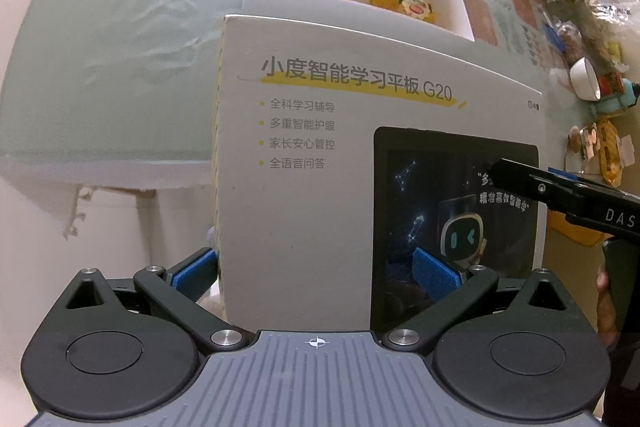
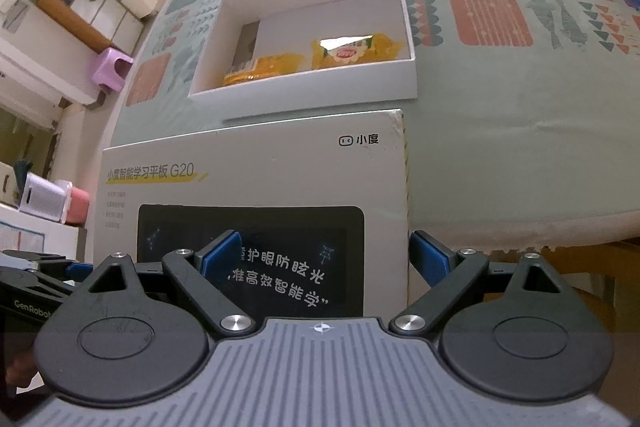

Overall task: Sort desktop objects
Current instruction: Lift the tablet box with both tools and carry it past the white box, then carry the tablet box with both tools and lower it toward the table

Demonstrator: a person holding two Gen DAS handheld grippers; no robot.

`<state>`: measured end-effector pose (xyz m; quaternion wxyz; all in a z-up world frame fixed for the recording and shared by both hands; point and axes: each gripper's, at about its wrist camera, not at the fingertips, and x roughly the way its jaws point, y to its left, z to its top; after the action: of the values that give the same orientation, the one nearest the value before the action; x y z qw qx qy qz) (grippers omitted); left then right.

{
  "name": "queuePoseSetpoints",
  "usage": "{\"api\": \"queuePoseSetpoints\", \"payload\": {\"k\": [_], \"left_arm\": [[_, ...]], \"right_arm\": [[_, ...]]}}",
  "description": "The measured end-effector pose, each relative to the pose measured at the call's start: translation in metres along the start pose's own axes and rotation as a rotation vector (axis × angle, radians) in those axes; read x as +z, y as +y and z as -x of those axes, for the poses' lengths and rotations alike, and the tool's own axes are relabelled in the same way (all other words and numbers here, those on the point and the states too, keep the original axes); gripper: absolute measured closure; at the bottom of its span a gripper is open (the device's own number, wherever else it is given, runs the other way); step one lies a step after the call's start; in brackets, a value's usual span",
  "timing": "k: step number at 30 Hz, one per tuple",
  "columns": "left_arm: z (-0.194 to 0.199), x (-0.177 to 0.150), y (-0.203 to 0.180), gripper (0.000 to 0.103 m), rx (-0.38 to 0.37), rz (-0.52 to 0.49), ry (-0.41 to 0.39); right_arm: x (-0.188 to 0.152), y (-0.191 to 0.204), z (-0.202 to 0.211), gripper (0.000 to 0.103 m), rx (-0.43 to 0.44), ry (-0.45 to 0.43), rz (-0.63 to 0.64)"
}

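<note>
Left gripper (image 1: 316, 271) and right gripper (image 2: 326, 255): each wide-spread across one end of the box lid (image 1: 360, 167), pads straddling its edges; firm contact cannot be told. Probably carried jointly for lowering onto the open box (image 2: 404, 27). Lid: white, tablet picture, hovering at the table (image 2: 520, 127) edge. Box holds yellow snack packets (image 2: 352, 51).

Box lid (image 2: 256, 179) near edge hidden behind gripper bodies in both views. Snack packets (image 2: 264, 65) partly hidden by open box (image 2: 320, 83) wall. Clutter (image 1: 580, 27) at table's far edge blurred, unidentifiable.
</note>
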<state>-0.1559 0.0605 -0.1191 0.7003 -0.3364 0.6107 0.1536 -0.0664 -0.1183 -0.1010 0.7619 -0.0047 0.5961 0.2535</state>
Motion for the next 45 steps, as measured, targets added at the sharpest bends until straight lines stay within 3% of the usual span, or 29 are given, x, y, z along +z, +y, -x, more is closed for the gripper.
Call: {"api": "queuePoseSetpoints", "payload": {"k": [22,33,45], "left_arm": [[0.022,0.066,-0.001,0.000,-0.004,-0.056,-0.078],[0.019,0.117,-0.006,0.000,0.030,0.018,-0.106],[-0.001,0.196,-0.011,0.000,0.050,0.073,-0.083]], "right_arm": [[0.062,0.010,0.000,0.000,-0.027,-0.100,-0.032],[0.123,0.000,-0.017,0.000,0.003,-0.107,0.008],[0.200,-0.019,-0.054,0.000,0.020,-0.075,0.015]]}}
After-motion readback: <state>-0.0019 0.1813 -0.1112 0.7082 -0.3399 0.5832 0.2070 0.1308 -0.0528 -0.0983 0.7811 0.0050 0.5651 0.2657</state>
